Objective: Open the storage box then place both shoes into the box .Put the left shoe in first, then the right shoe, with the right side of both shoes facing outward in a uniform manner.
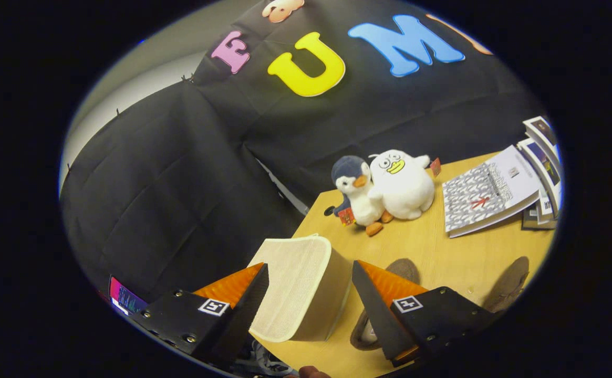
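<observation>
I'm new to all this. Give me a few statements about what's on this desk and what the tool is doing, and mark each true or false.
1. The tool is open, with the cream storage box between its fingers. True.
2. Two plush toys sit side by side on the wooden table. True.
3. The plush toys are inside the box. False: they sit beyond it on the table.
4. A stack of booklets lies beside the toys. True.
5. A brown shoe rests on top of the booklets. False: it lies on the table by one finger.
</observation>
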{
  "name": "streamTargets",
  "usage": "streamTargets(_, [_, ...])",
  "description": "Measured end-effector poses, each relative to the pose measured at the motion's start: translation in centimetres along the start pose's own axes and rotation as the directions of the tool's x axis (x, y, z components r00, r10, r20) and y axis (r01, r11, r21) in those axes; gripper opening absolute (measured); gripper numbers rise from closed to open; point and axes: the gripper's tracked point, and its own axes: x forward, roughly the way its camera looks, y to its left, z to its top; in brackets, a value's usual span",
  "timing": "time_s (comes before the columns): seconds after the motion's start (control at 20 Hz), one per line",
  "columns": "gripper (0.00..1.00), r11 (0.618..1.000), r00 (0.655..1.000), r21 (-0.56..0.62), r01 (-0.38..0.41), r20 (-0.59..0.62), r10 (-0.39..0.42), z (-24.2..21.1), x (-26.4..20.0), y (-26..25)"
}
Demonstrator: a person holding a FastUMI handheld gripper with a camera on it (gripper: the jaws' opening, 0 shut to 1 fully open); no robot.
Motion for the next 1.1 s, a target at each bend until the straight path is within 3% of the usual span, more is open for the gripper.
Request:
streamTargets(0.2, [0.97, 0.991, 0.991, 0.115, -0.074, -0.103, 0.086, -3.3, 2.2, 0.1])
streamTargets(0.5, [0.96, 0.966, 0.97, 0.246, -0.081, -0.203, 0.134, -6.5, 4.9, -1.3])
streamTargets(0.85, [0.96, 0.908, 0.943, 0.401, -0.121, -0.24, 0.231, -8.0, 6.6, 0.3])
streamTargets(0.95, [0.93, 0.899, 0.939, 0.422, -0.119, -0.246, 0.24, -8.3, 7.1, 0.5])
streamTargets(1.1, [0.8, 0.879, 0.933, 0.461, -0.12, -0.251, 0.259, -8.0, 7.2, 0.4])
